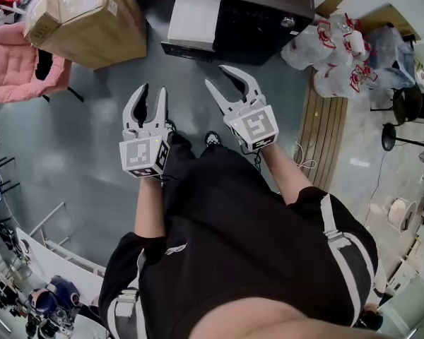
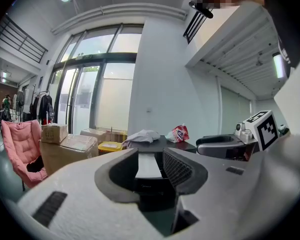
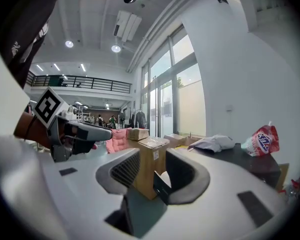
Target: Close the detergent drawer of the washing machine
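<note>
Nearest me, my left gripper (image 1: pixel 152 94) has its jaws moderately apart with nothing between them, and my right gripper (image 1: pixel 218 76) is spread the same way and is also empty. Both point ahead over the bare grey floor (image 1: pixel 92 161), well short of the machine. The only print on them is the black-and-white square marker on each cube, a pattern rather than words. Ahead sits the dark washing machine (image 1: pixel 258 27), and its white detergent drawer (image 1: pixel 193 18) stands pulled out toward me at the machine's left side. In the left gripper view the drawer lines up in the gap between my jaws. I judge the drawer to be light, stiff moulded plastic on a slide, with a smooth and rather slippery front. It needs no grasp. I would set a jaw flat against the middle of its front panel and push straight in, since an off-centre shove could make it bind. A small mark sits on the machine's front below the drawer, too small for me to read. On the machine's top lie a crumpled pale cloth (image 2: pixel 142 136) and a red, white and blue packet (image 2: pixel 179 132), whose lettering I cannot make out. Farther left stand taped cardboard boxes (image 1: pixel 85 20) with labels too fine to read.
</note>
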`<state>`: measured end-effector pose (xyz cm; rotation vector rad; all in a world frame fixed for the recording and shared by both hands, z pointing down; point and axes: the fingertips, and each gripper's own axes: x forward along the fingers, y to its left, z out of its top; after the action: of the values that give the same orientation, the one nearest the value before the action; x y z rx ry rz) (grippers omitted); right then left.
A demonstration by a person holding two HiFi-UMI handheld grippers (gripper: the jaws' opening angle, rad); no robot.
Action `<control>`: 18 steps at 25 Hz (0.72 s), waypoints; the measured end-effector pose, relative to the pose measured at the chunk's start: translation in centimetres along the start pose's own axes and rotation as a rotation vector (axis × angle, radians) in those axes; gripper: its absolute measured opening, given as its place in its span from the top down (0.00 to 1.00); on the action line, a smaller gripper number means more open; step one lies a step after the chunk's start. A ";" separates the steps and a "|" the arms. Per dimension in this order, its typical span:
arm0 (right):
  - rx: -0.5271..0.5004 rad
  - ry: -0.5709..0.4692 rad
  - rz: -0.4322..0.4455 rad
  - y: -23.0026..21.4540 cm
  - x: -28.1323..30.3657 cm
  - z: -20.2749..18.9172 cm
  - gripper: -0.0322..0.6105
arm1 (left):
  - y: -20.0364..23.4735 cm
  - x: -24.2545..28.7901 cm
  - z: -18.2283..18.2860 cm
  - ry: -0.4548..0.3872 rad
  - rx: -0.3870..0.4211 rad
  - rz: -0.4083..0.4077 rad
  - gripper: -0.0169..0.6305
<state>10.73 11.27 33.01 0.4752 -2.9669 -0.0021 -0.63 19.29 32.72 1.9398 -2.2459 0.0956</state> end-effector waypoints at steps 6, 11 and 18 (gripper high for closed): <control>-0.012 0.012 -0.061 -2.1 4.5 0.3 0.69 | 3.4 4.8 0.7 0.001 0.014 -0.073 0.73; -0.007 0.049 -0.147 -3.7 8.6 0.2 0.69 | 7.2 8.8 0.9 0.035 0.027 -0.162 0.73; 0.041 0.119 -0.307 -4.1 13.2 0.1 0.68 | 11.9 13.8 1.0 0.088 0.053 -0.339 0.72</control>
<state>-0.40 3.29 34.60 0.8980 -2.7526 0.0536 -14.33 7.42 34.83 2.2640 -1.8485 0.1929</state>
